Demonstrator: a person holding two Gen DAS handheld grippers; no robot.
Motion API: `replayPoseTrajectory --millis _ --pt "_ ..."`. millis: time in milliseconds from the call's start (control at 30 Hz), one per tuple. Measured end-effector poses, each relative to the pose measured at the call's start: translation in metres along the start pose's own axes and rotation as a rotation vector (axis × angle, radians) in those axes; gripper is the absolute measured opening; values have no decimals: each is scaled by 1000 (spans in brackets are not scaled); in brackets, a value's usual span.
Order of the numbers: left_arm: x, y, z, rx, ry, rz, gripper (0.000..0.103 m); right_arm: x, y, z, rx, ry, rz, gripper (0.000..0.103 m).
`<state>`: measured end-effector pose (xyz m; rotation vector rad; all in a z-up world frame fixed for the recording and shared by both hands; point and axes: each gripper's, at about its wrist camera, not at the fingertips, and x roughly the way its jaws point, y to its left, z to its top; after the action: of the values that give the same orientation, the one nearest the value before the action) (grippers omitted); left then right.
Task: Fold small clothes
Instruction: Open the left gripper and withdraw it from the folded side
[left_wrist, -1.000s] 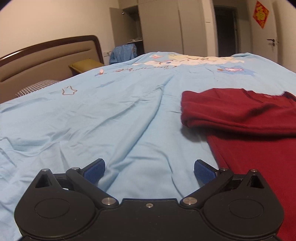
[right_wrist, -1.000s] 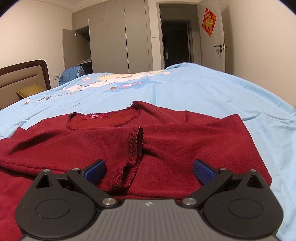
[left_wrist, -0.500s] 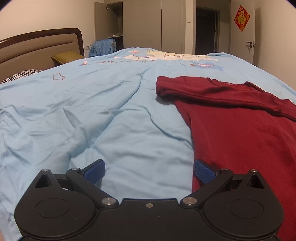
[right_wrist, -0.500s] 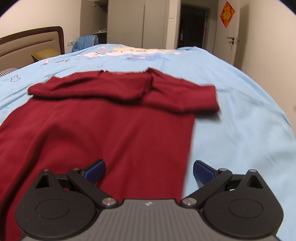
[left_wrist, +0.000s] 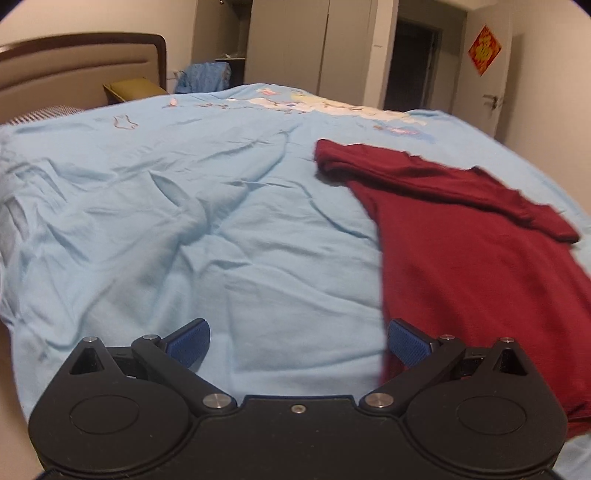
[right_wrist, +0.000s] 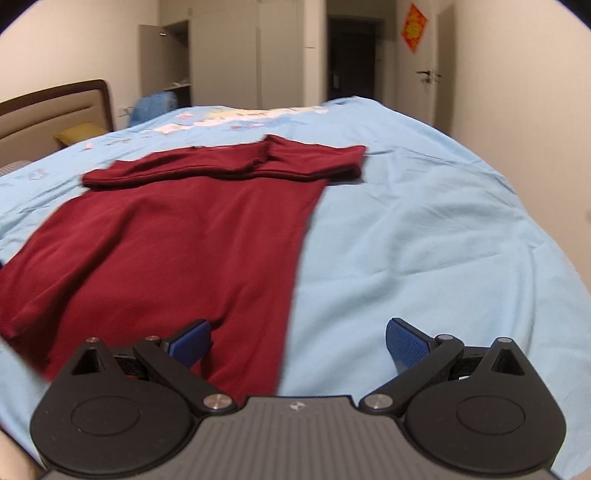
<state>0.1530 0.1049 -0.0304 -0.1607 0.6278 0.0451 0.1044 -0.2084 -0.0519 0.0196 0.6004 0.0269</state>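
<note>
Grippers farther back from sweater.

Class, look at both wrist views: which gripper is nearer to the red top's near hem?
Right. The right gripper hangs open over the red top, straddling its side edge. The left gripper, also open, sits mostly over the blue sheet.

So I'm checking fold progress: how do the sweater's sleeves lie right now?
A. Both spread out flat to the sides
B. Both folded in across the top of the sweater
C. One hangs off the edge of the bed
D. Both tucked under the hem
B: in the right wrist view the two sleeves lie folded across the top of the sweater, their cuffs meeting near the middle, all on the bed.
</note>
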Motion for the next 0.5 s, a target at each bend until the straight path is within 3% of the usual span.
replayPoseTrajectory --millis 133,267,367,500 --pt "-2 -6 -9 -22 23 -98 102 -8 17 -16 -56 10 18 103" --pt "-1 -17 -15 30 41 -95 99 -11 23 -16 -80 0 -13 102" --pt "-2 -23 -17 57 75 -109 85 -16 18 -17 -37 0 -9 85" --pt "-3 -29 -19 87 100 -130 63 -23 15 -23 -9 7 1 51"
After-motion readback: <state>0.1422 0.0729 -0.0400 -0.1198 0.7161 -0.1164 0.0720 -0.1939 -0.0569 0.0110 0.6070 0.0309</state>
